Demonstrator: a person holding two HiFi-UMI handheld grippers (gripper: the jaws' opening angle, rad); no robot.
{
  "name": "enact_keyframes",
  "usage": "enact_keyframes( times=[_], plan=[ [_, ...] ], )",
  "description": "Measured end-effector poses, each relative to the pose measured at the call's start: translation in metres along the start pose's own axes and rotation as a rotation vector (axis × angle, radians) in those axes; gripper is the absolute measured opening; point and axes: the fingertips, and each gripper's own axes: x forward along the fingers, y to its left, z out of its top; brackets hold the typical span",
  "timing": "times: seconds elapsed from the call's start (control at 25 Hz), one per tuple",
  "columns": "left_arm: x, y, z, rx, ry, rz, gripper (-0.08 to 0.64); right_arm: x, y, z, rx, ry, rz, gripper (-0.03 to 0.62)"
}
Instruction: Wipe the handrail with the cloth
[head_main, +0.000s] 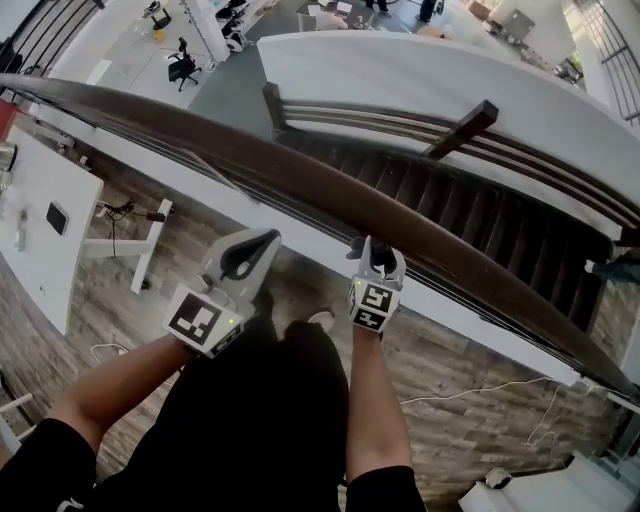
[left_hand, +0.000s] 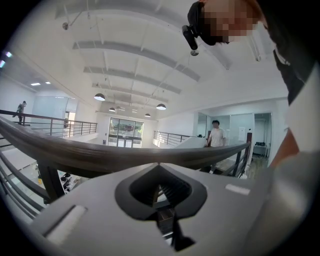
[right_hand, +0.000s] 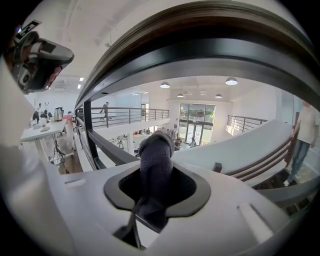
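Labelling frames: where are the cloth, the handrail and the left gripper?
cloth (right_hand: 156, 162): right gripper view, bunched middle.
handrail (head_main: 290, 170): head view, dark top surface.
left gripper (head_main: 268, 238): head view, between its fingertips.

Both forearms reach forward toward the handrail (head_main: 300, 178); the left gripper (head_main: 260, 243), jaws together and empty, points at it from just short. The right gripper (head_main: 374, 252) is clamped on a dark cloth (right_hand: 156, 165), tips just under the handrail.

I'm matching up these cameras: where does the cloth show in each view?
Head view: cloth, a small dark bit at the right gripper's tip, beside the handrail.
Left gripper view: not in it.
Right gripper view: cloth at centre, clamped between the jaws.
Shared landmark: the handrail, crossing all three views.
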Motion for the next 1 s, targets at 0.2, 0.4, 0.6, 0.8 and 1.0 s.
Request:
enact_keyframes(
  times=[0.2, 0.4, 0.6, 0.8, 1.0],
  plan=[
    [-0.003, -0.018, -0.006, -0.027, -0.015, 0.074, 0.0, -0.008, -0.022, -0.006, 0.007, 0.001, 0.017, 0.106],
    [-0.009, -0.038, -0.012, -0.042, -0.022, 0.067, 0.0, -0.016, -0.04, -0.02, -0.02, 0.026, 0.013, 0.106],
    [-0.013, -0.042, -0.011, -0.033, -0.027, 0.065, 0.0, -0.02, -0.051, -0.022, -0.024, 0.008, 0.009, 0.106],
    [-0.016, -0.043, -0.009, -0.037, -0.025, 0.068, 0.0, -0.025, -0.062, -0.025, -0.009, 0.018, -0.015, 0.106],
    [-0.014, -0.044, -0.005, -0.034, -0.029, 0.068, 0.0, -0.029, -0.078, -0.028, -0.008, 0.037, -0.033, 0.106]
  ],
)
